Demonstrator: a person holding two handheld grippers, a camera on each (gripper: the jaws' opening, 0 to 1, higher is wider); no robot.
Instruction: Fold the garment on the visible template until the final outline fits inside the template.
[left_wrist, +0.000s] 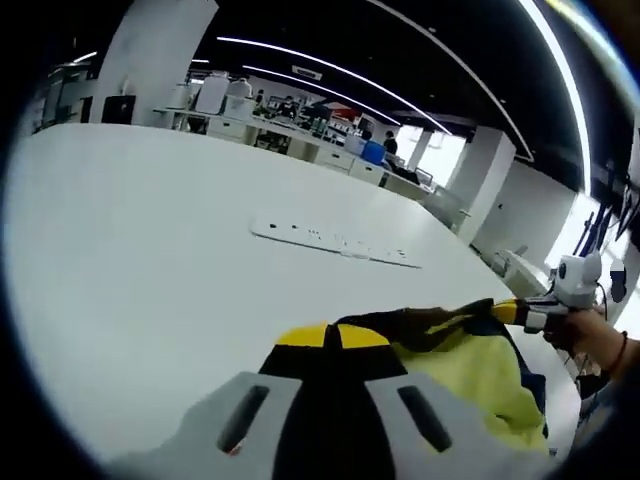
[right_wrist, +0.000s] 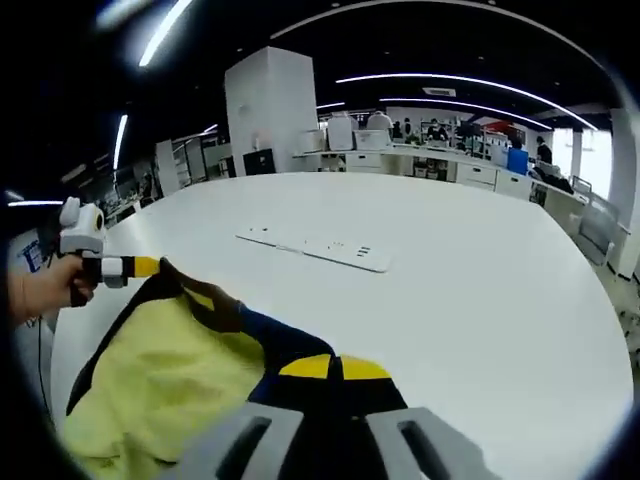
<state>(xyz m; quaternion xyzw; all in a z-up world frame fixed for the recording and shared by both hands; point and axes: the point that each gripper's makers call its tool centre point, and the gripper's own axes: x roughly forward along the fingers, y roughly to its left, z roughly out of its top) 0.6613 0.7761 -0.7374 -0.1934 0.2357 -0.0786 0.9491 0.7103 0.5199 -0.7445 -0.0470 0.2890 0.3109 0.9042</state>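
Judging from the wide white worktop (right_wrist: 480, 280), no template outline can be seen on it; the yellow and dark garment (right_wrist: 170, 370) hangs stretched between both claws, not yet folded; left claw (left_wrist: 335, 338) and right claw (right_wrist: 335, 368) are each closed on one edge of it; folding seems nearly all left.
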